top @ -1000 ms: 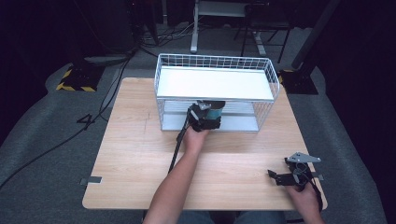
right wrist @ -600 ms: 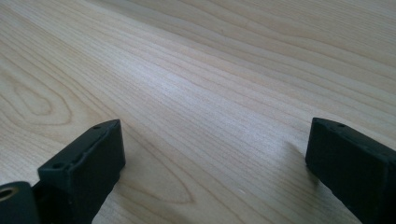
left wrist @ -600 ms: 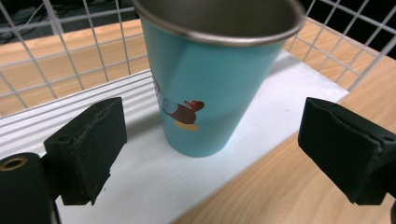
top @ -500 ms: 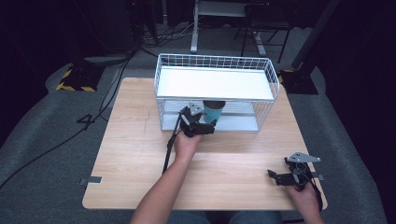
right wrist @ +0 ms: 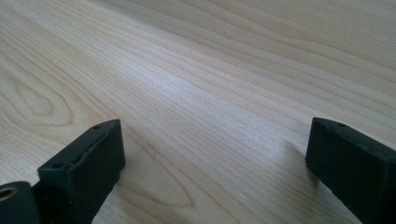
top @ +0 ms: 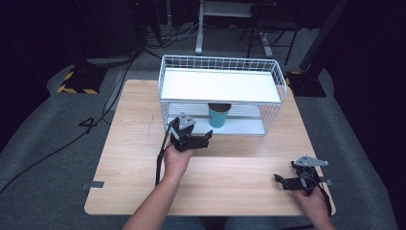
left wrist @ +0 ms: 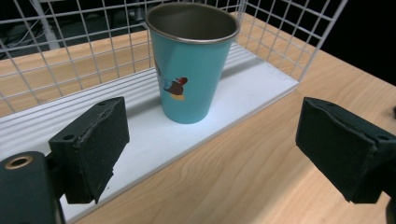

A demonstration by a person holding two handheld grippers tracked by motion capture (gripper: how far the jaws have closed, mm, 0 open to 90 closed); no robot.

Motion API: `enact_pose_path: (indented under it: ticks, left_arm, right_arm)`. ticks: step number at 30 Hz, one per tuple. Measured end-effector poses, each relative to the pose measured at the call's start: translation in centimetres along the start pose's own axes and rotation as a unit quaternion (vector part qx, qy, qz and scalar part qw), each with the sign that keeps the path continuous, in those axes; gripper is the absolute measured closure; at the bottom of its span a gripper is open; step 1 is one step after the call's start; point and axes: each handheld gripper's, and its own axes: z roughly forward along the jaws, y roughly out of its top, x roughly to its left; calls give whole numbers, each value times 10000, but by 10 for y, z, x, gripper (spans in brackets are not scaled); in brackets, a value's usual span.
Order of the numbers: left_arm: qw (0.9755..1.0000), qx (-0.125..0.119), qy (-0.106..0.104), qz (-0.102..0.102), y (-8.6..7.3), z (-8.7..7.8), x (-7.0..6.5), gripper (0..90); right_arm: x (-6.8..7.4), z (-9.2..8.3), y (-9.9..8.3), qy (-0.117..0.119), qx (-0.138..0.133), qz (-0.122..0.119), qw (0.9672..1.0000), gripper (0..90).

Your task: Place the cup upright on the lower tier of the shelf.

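We see a teal cup (left wrist: 194, 65) standing upright on the lower shelf of a white wire rack (top: 222, 86) on the wooden table (top: 134, 124). Our left gripper (top: 203, 140) hovers just before the rack, jaws wide and empty; our right gripper (top: 283, 181) rests near the table's front right corner, jaws also spread wide.

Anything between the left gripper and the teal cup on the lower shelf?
Nothing. In the left gripper view, bare white shelf and table edge separate the open left gripper from the teal cup.
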Motion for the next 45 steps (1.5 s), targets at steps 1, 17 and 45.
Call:
enact_pose_path:
  ticks: [1,17,45]
  left_arm:
    - [10000,21,-12,16,0,-5,-1,102]
    - [9993,68,-151,328,-16,-69,-13,103]
    - [9949,852,-266,472,-98,-126,23,128]
  right_arm:
    - [0,0,0,4,1,-4,10000,50]
    - [0,0,0,19,3,-19,10000,49]
    - [0,0,0,19,3,-20,10000,50]
